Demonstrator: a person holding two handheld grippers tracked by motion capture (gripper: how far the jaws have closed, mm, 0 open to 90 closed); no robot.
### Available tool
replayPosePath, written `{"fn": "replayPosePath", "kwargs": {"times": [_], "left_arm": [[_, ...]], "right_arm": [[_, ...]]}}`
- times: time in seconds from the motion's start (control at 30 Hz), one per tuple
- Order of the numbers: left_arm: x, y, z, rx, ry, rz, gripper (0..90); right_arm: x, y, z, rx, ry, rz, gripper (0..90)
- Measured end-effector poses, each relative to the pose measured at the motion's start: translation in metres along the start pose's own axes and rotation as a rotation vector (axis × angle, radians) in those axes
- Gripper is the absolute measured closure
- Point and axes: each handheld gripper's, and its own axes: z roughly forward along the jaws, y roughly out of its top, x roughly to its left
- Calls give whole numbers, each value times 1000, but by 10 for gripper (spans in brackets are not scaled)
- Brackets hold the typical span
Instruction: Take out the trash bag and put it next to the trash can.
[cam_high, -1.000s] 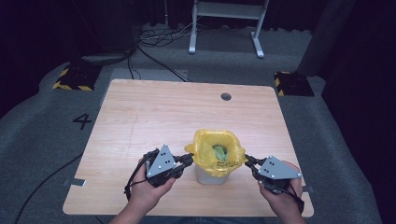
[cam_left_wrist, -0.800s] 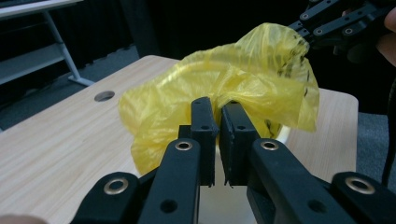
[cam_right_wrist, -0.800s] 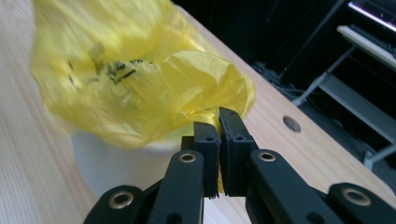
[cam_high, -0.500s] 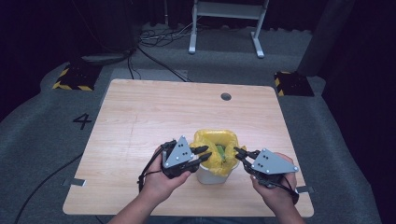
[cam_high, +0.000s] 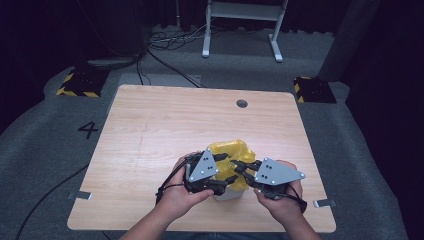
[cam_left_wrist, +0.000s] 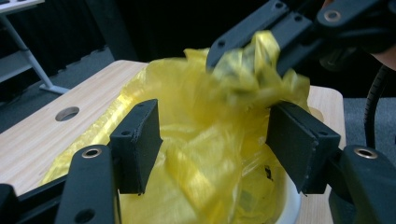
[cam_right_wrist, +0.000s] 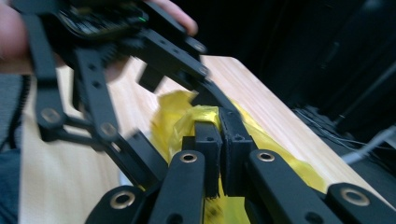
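A yellow plastic bag (cam_high: 235, 150) lines a white container (cam_high: 227, 194) near the table's front edge. Its top is gathered into a bunch between the two grippers. My left gripper (cam_high: 227, 169) is at the bag's left side. In the left gripper view, the left gripper (cam_left_wrist: 215, 135) is open, its jaws wide apart on either side of the bag (cam_left_wrist: 201, 158). My right gripper (cam_high: 239, 166) comes in from the right. In the right gripper view, the right gripper (cam_right_wrist: 219, 135) is shut on a fold of the bag (cam_right_wrist: 177, 116). The bag's contents are hidden.
The wooden table (cam_high: 165, 130) has a round hole (cam_high: 242, 103) near its far edge. Behind the table stand a white metal frame (cam_high: 240, 30), floor cables and two yellow-black striped blocks (cam_high: 77, 82). The container sits close to the person's hands at the front edge.
Both grippers have moved inward from the bag's left and right rims and now meet over it. The bag's open mouth has been drawn together and hides the green contents.
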Motion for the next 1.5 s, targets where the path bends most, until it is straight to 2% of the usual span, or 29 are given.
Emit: {"fn": "replayPosePath", "kwargs": {"times": [0.1,0.17,0.3,0.33,0.4,0.43,0.5,0.6,0.73,0.9,1.0,1.1,1.17,1.27,1.33,1.5], "left_arm": [[-1,1,4,6,-19,12,361],[-3,2,7,9,-22,26,405],[-4,2,8,33,-33,45,567],[-4,2,7,38,-35,49,628],[-3,2,6,45,-34,45,690],[-3,2,5,46,-44,43,730],[-3,3,5,40,-51,45,757],[-6,7,5,42,-42,64,809],[-3,10,3,26,-54,38,830],[1,14,-1,8,-49,18,836],[2,18,-3,-2,-32,19,836],[2,22,-3,-22,-19,10,837],[3,25,-4,-31,-10,12,837],[6,31,-8,-59,-6,5,837],[7,35,-11,-77,-1,3,837],[9,49,-21,-113,22,29,837]], "right_arm": [[3,3,5,-8,36,-10,873],[6,4,8,-10,51,-19,873],[10,5,10,-10,59,-44,868],[10,5,10,-17,57,-42,848],[8,4,6,-33,47,-38,782],[7,3,4,-42,38,-33,707],[3,2,-1,-60,13,-16,586],[-6,-2,-10,-74,22,34,516],[-17,-9,-25,-98,18,99,485],[-27,-15,-47,-114,-8,140,481],[-34,-21,-55,-96,1,189,417],[-37,-30,-52,0,10,236,290],[-36,-36,-50,41,14,244,268],[-33,-43,-45,44,29,257,208],[-31,-45,-41,52,47,259,205],[-26,-41,-30,43,76,260,166]]}}
